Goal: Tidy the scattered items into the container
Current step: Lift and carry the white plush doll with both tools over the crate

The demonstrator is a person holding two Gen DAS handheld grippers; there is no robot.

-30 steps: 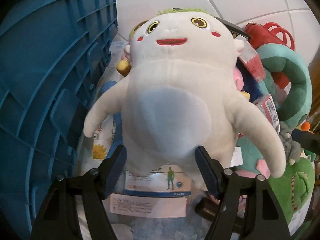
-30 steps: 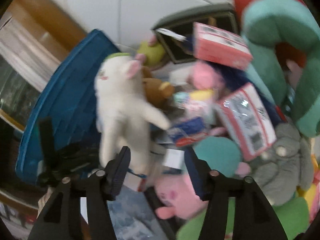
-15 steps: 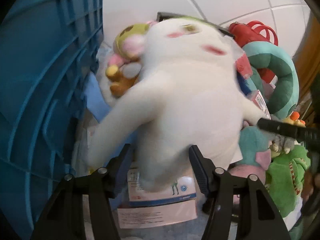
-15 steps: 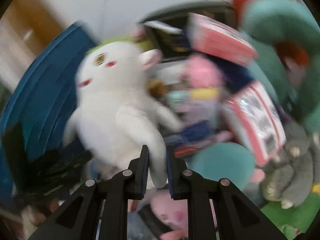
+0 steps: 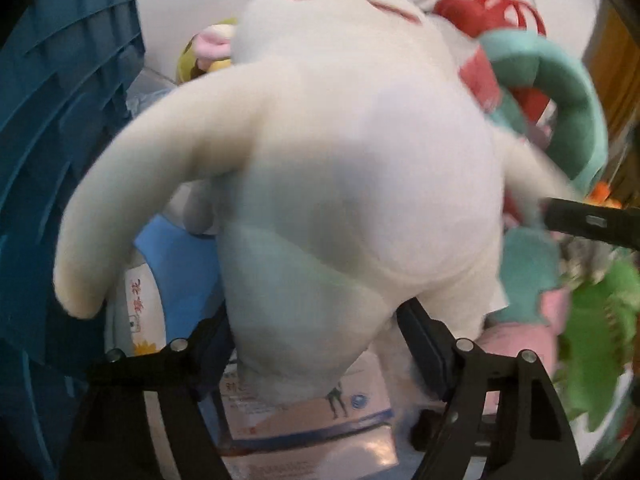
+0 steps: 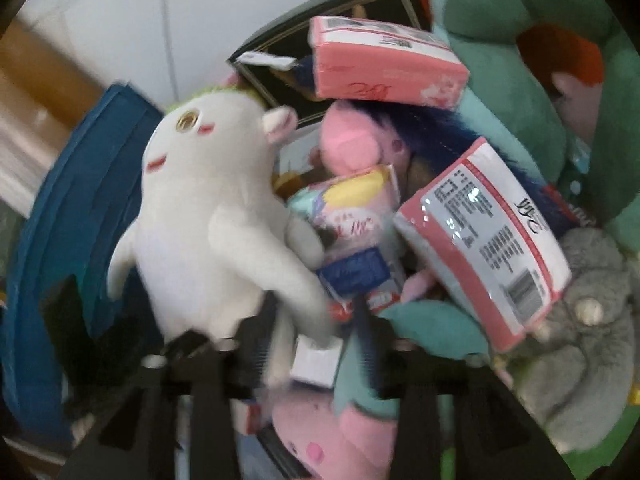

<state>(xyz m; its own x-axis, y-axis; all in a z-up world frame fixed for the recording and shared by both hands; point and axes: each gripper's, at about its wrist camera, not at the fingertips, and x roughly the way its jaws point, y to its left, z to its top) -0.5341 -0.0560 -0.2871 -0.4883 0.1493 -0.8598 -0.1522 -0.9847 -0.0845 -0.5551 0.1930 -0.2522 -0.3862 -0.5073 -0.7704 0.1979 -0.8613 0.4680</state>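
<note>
A big white plush doll (image 5: 340, 168) with a red mouth fills the left wrist view. My left gripper (image 5: 316, 344) is shut on its lower body and holds it up beside the blue plastic crate (image 5: 52, 128). In the right wrist view the doll (image 6: 208, 232) hangs next to the crate (image 6: 68, 216). My right gripper (image 6: 316, 344) has its jaws apart around the doll's arm tip; the view is blurred. A right finger (image 5: 592, 220) shows at the right edge of the left wrist view.
A heap of items lies on the white tiled floor: pink tissue packs (image 6: 484, 240) (image 6: 384, 64), a teal ring cushion (image 5: 560, 92), a grey plush (image 6: 588, 320), a pink plush (image 6: 332, 440), a green plush (image 5: 596, 328), a red basket (image 5: 492, 8) and a black box (image 6: 320, 48).
The doll has swung closer to the left camera and tilted. My right gripper, nearly shut on the doll's arm half a second ago, has opened.
</note>
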